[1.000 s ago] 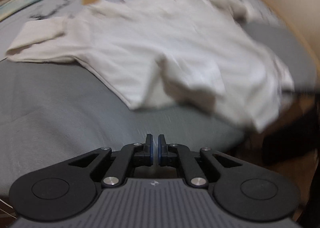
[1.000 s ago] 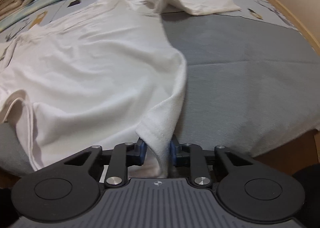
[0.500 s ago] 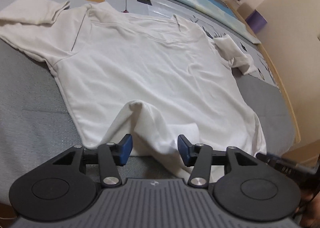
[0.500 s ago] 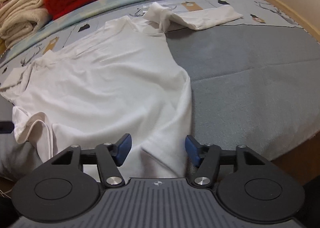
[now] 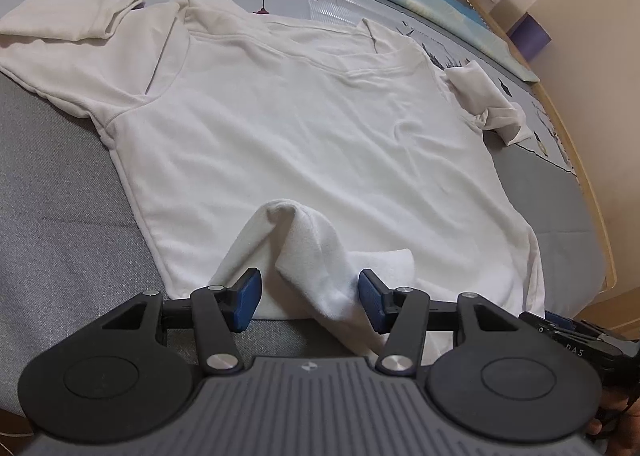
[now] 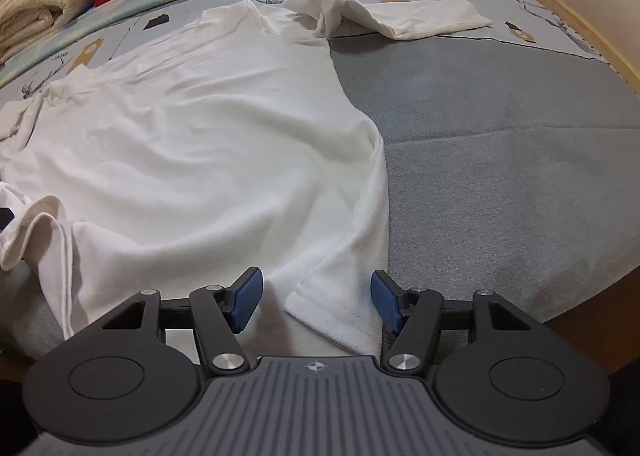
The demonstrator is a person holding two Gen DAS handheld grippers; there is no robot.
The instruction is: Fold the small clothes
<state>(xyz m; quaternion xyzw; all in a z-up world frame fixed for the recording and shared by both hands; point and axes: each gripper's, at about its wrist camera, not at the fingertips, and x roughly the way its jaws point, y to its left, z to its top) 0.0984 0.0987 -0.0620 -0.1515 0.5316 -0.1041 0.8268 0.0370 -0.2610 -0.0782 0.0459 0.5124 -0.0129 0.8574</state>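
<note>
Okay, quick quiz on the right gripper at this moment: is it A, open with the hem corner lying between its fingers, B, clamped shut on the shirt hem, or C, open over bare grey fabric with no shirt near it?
A: the right gripper is open, its blue fingers set wide apart, and the white shirt's hem corner lies loose between them.

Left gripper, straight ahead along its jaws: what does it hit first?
The left gripper, jaws open, would first meet the raised hem fold of the white T-shirt, which already lies between the jaws. How high it sits above the cloth is unclear.
</note>
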